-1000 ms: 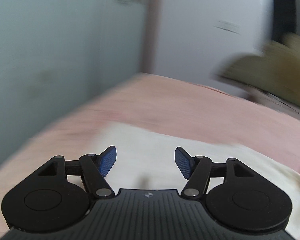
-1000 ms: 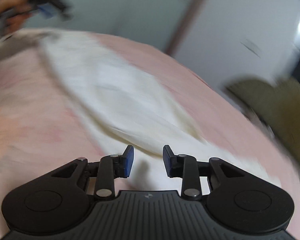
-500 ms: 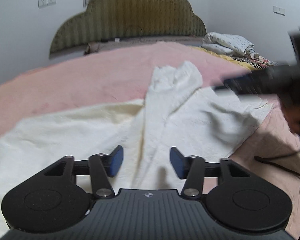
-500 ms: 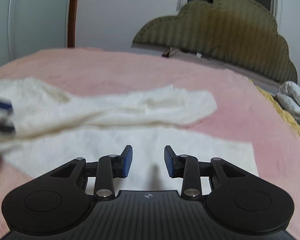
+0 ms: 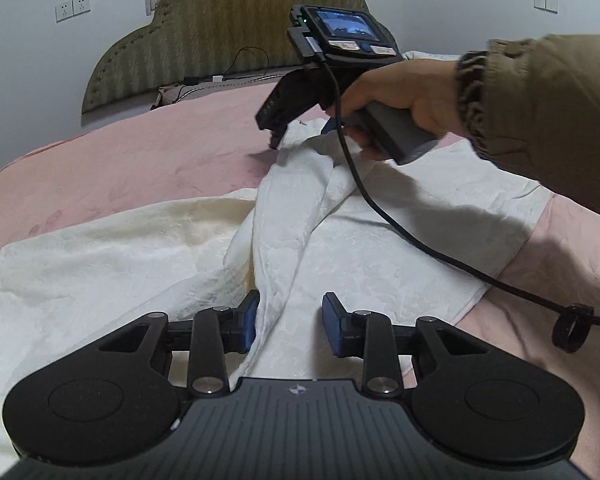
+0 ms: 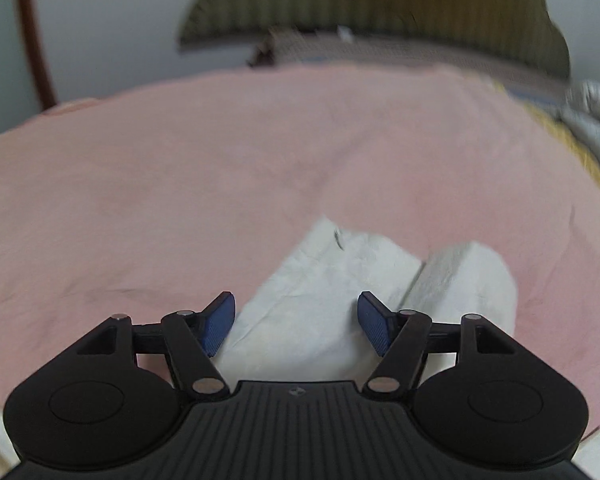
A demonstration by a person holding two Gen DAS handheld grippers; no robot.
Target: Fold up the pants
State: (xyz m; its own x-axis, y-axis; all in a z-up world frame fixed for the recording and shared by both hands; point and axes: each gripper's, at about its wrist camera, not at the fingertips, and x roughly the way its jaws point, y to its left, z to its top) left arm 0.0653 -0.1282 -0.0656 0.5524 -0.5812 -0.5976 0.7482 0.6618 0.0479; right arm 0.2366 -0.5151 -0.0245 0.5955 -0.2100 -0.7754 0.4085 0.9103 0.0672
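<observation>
Cream-white pants (image 5: 352, 256) lie spread on a pink bedspread (image 5: 132, 168), one leg folded over in a raised ridge down the middle. My left gripper (image 5: 290, 326) is open just above the near end of that ridge, empty. In the left wrist view my right gripper (image 5: 278, 128) hovers over the far tip of the folded leg, held by a hand in an olive sleeve. In the right wrist view my right gripper (image 6: 298, 330) is open wide over the leg ends (image 6: 340, 280), empty.
An olive padded headboard (image 5: 236, 24) stands at the far end of the bed. A black cable (image 5: 420, 240) trails from the right gripper across the pants. Folded bedding (image 6: 592, 116) lies at the far right. The bedspread (image 6: 180, 184) stretches beyond the leg ends.
The right gripper has moved forward to the far tip of the folded leg and opened wider. The left gripper stays over the pants' ridge, slightly closer.
</observation>
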